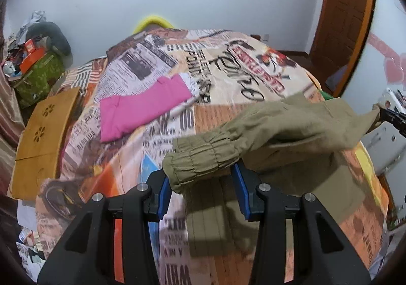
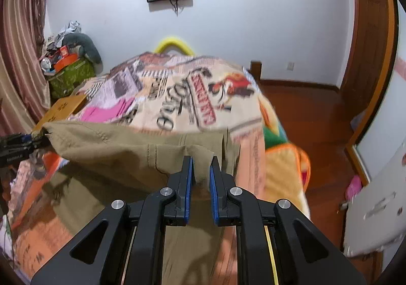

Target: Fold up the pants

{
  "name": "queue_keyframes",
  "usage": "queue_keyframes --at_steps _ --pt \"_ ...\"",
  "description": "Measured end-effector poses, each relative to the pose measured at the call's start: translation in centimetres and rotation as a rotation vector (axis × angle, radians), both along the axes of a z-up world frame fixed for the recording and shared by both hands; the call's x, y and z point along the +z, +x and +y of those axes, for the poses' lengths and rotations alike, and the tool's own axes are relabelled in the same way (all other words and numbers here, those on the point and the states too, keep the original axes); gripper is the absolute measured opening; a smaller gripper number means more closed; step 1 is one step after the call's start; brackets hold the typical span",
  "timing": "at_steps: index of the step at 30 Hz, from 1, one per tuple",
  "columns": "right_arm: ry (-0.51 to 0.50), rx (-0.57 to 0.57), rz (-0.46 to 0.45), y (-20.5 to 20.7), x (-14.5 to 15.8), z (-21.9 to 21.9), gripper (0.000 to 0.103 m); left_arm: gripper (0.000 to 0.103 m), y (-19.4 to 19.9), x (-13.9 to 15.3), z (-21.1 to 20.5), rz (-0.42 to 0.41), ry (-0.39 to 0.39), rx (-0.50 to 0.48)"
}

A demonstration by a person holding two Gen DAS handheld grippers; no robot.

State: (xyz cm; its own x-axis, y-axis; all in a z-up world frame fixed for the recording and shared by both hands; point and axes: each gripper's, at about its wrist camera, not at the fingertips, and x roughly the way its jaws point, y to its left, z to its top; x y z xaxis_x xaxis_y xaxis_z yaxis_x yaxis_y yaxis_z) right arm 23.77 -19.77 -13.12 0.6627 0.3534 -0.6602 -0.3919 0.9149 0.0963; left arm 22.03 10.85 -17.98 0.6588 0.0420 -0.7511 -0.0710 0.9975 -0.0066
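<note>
Khaki pants [image 1: 291, 122] hang stretched between my two grippers above a bed covered with a newspaper-print cover [image 1: 228, 69]. My left gripper [image 1: 200, 173] is shut on the gathered elastic band at one end, which is bunched between its blue pads [image 1: 163, 191]. The right gripper shows at the far right edge [image 1: 390, 114], holding the other end. In the right wrist view my right gripper [image 2: 201, 165] pinches a fold of the khaki pants [image 2: 114, 147], and the left gripper [image 2: 22, 142] grips the far left corner. The lower cloth drapes onto the bed.
A folded pink garment [image 1: 142, 109] lies further up the bed. A wooden board [image 1: 43, 137] rests along the bed's left side, beside a cluttered green box [image 1: 38, 76]. To the right are a wooden floor [image 2: 317, 112], a brown door [image 1: 342, 18] and a white panel [image 2: 375, 208].
</note>
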Motion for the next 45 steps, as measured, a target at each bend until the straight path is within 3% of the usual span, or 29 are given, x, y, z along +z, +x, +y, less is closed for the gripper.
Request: queue_keyframes --at_steps 11,20,24,27,33,37,45 --pt "-0.07 0.009 0.112 -5.2 -5.3 -1.0 0.012 0.043 -3.7 -3.7 -1.1 0.107 0.008 -0.038" --pt "-0.14 -0.039 0.194 -7.7 -7.8 -2.2 0.021 0.044 -6.7 -3.7 0.0 0.116 0.003 -0.011" --pt "-0.135 -0.067 0.177 -8.9 -7.2 -3.0 0.046 0.051 -7.5 -2.4 -0.1 0.097 0.029 -0.006" --pt "-0.132 -0.059 0.139 -9.6 -6.0 -2.9 0.047 0.063 -7.7 -0.7 -0.6 0.057 0.041 -0.017" --pt "-0.097 -0.028 0.078 -9.9 -3.8 -1.5 0.065 0.089 -6.9 1.8 -3.5 -0.01 0.097 -0.102" --pt "-0.063 0.015 0.081 -9.7 -3.4 0.1 0.073 0.091 -5.6 0.9 -6.1 0.032 0.185 -0.179" --pt "-0.081 0.101 0.103 -9.7 -4.8 3.2 0.073 0.091 -3.3 -3.4 -9.7 0.185 0.318 -0.319"
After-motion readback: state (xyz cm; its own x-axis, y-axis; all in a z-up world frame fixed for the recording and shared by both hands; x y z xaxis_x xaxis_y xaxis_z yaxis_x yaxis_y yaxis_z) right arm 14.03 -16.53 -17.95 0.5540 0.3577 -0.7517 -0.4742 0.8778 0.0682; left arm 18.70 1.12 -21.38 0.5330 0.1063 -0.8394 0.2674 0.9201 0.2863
